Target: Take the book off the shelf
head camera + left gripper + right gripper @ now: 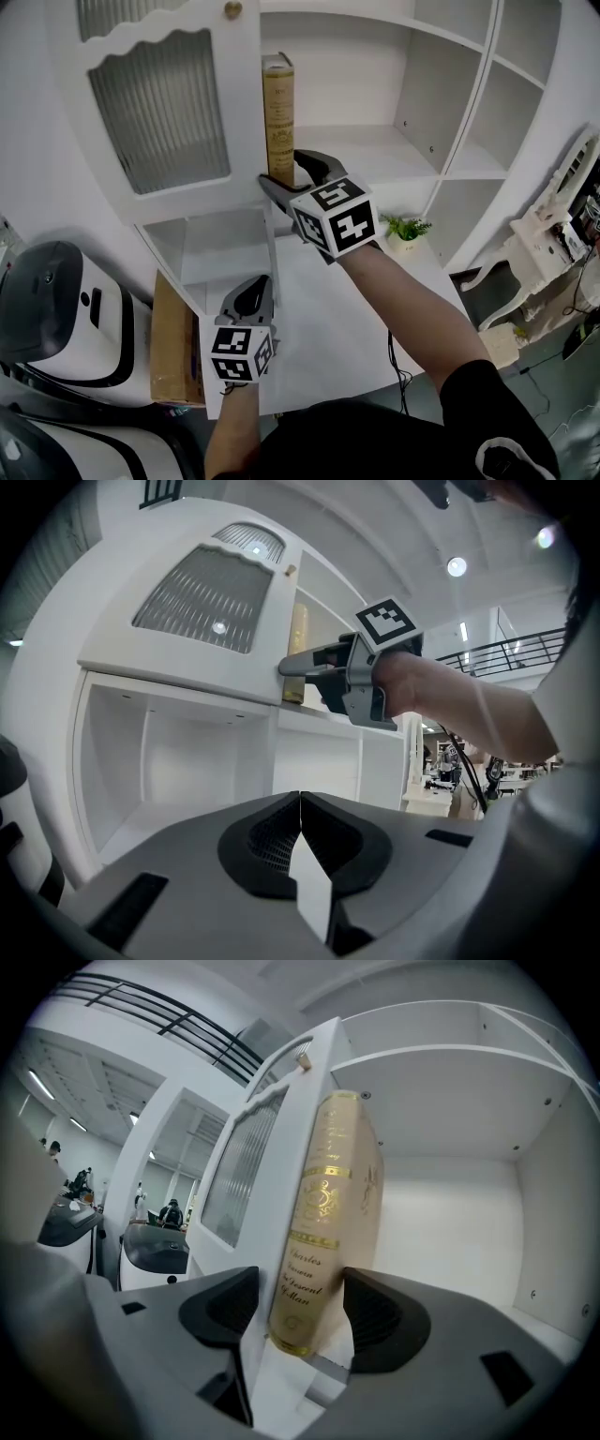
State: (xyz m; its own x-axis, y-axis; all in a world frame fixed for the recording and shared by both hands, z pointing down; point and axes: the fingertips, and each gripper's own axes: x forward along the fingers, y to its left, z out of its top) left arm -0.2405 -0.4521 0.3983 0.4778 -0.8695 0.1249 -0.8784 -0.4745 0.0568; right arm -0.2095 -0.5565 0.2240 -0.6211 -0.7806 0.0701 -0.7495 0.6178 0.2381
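Note:
A tan book (277, 122) with gold print stands upright at the left end of the white shelf (384, 150), right against the cabinet's partition. My right gripper (286, 169) is open at the book's lower spine. In the right gripper view the book (323, 1232) rises between the two jaws, with the right gripper (300, 1312) not visibly pressing on it. The white partition edge lies between the left jaw and the book. My left gripper (253, 292) hangs lower, over the white table (319, 319); the left gripper (300, 803) is shut and empty.
A ribbed-glass cabinet door (159, 103) is to the left of the book. A small potted plant (405, 228) sits on the table's far right. A cardboard box (173, 347) and white-and-black machines (56, 319) stand at the left, a white chair (544, 234) at the right.

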